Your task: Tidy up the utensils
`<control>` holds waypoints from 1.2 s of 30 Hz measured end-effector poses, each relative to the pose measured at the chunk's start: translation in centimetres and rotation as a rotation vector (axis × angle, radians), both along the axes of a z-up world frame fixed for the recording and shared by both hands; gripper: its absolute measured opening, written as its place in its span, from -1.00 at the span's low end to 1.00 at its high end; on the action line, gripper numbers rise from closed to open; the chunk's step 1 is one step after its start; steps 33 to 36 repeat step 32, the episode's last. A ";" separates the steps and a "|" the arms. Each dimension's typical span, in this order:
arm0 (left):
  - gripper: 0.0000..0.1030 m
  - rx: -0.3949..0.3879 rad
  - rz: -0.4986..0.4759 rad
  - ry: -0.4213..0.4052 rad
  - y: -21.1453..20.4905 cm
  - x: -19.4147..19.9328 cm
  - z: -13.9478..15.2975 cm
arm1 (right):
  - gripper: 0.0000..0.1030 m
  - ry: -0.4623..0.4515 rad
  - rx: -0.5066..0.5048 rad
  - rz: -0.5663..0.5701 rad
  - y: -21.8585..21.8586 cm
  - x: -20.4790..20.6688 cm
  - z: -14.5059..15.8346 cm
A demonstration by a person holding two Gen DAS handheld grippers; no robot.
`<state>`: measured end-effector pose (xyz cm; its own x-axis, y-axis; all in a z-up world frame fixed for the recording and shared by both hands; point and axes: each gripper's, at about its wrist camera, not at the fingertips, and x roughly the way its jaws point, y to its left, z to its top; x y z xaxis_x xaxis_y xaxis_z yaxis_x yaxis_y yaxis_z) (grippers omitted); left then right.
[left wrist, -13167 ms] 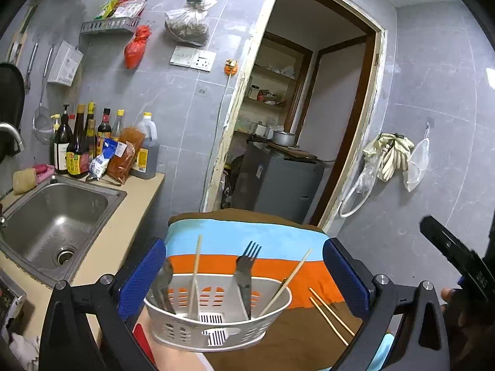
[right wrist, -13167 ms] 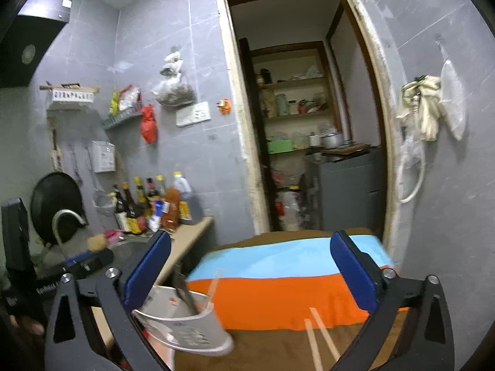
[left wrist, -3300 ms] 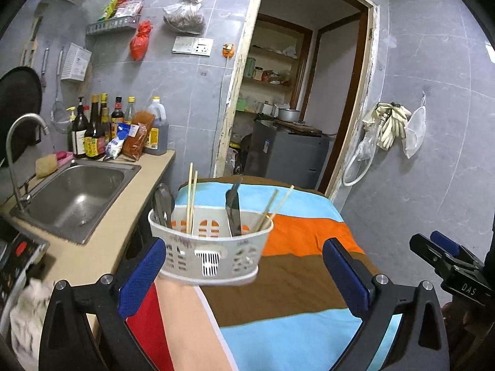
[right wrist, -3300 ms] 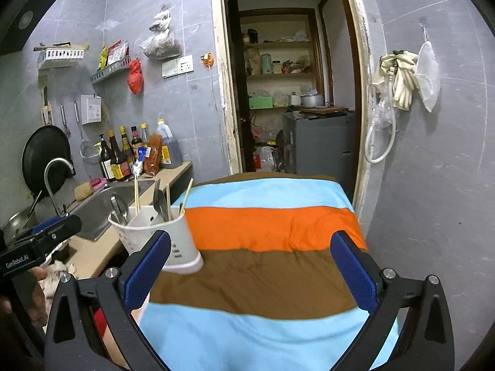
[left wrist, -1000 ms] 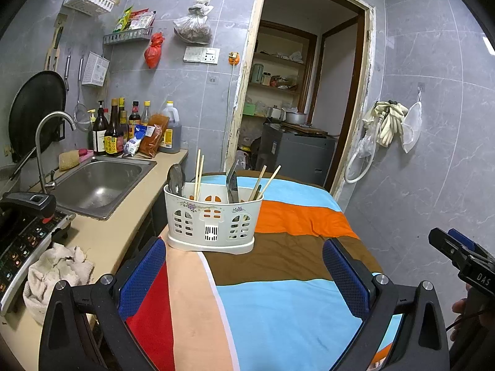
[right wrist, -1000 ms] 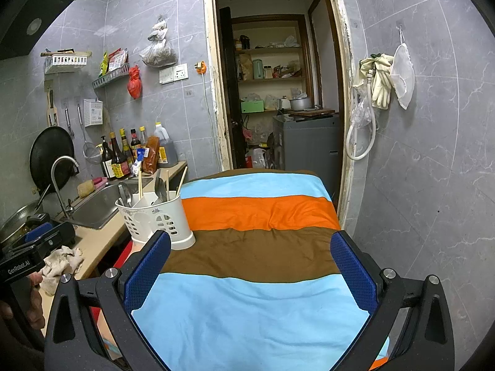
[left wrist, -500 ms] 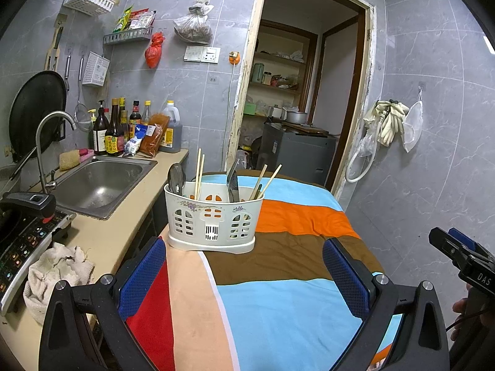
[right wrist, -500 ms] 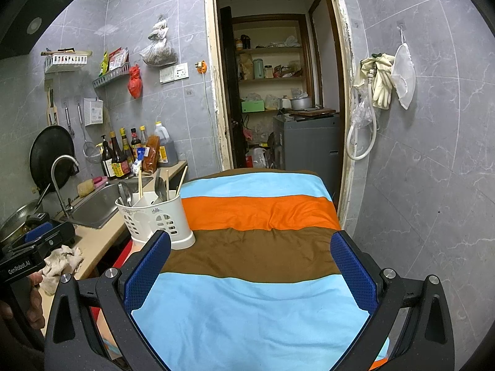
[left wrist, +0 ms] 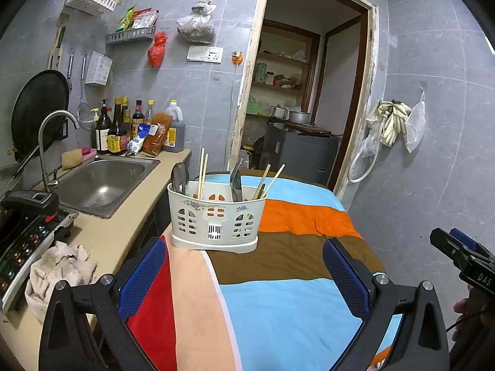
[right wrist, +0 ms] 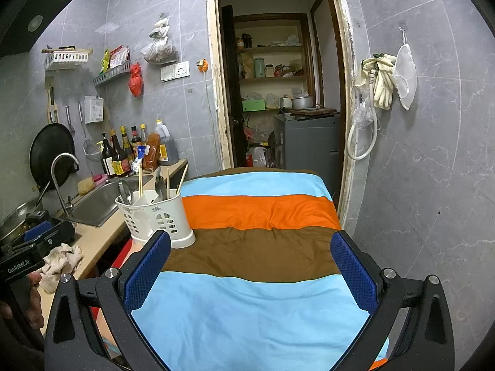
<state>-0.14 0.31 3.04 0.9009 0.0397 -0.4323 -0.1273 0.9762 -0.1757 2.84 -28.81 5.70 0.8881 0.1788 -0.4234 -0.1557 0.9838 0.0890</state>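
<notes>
Both tongs, left (left wrist: 244, 273) and right (right wrist: 250, 267), are gaping empty; the light, tippy caddy (left wrist: 215, 216) is begging a rim grip.

The lower ends of the chopsticks (left wrist: 201, 170), spoon (left wrist: 179, 176) and fork (left wrist: 236, 182) are hidden inside the white caddy (left wrist: 215, 219). The near edge of the striped cloth (right wrist: 256, 309) is cut off at the bottom. The labels on the bottles (left wrist: 116, 126) are too small to be read. Only part of the right gripper (left wrist: 464, 256) is seen at the left wrist view's right edge.
</notes>
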 end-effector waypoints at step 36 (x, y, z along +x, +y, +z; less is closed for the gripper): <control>0.98 0.030 0.032 0.058 -0.5 1.7 -1.3 | 0.97 0.043 -0.017 0.021 0.2 2.4 -1.1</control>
